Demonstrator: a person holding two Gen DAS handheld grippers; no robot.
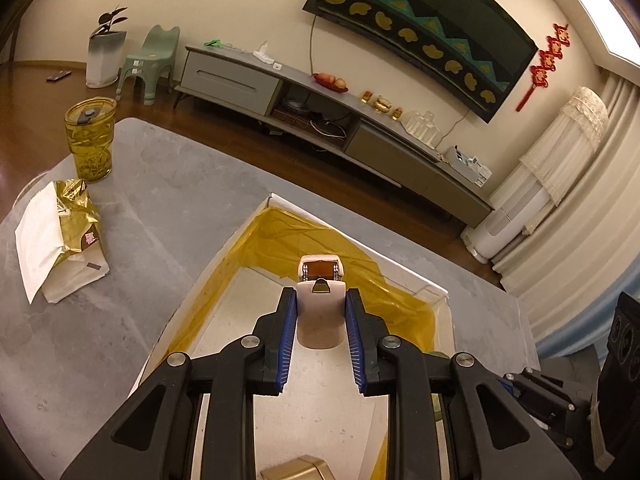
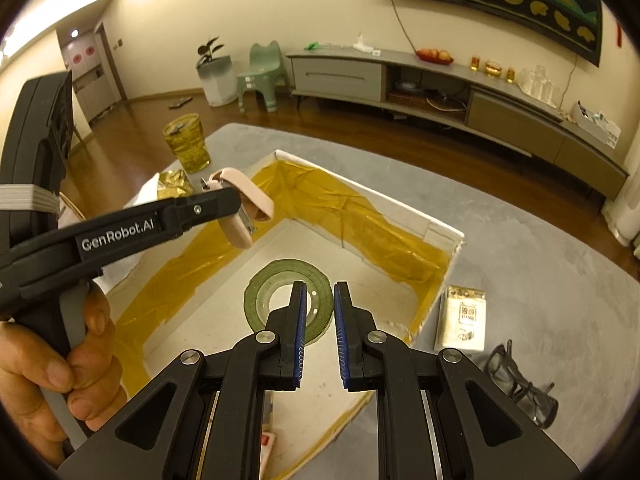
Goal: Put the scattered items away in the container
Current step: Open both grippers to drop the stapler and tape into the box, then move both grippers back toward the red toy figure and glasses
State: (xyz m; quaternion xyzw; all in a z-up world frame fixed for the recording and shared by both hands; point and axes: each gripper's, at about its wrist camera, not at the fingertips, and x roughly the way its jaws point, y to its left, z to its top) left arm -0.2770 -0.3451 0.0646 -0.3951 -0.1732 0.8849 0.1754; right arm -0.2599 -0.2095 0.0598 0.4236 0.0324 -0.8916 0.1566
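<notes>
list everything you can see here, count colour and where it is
stapler: 1, pale pink, gripped in the left gripper above the box
box: 1, white with yellow tape lining, open on the table
tape roll: 1, dark green, flat on the box floor
tumbler: 1, yellow-green glass with lid, far left of the table
gold bag: 1, gold and white, on the table by the tumbler
small packet: 1, white and gold, on the table right of the box
glasses: 1, dark frame, on the table near the packet
table: 1, grey
TV stand: 1, grey, along the wall
stool: 1, green, on the floor
left gripper: 1, black, blue pads
right gripper: 1, black, over the tape roll, holding nothing
hand: 1, holding the left gripper's handle
</notes>
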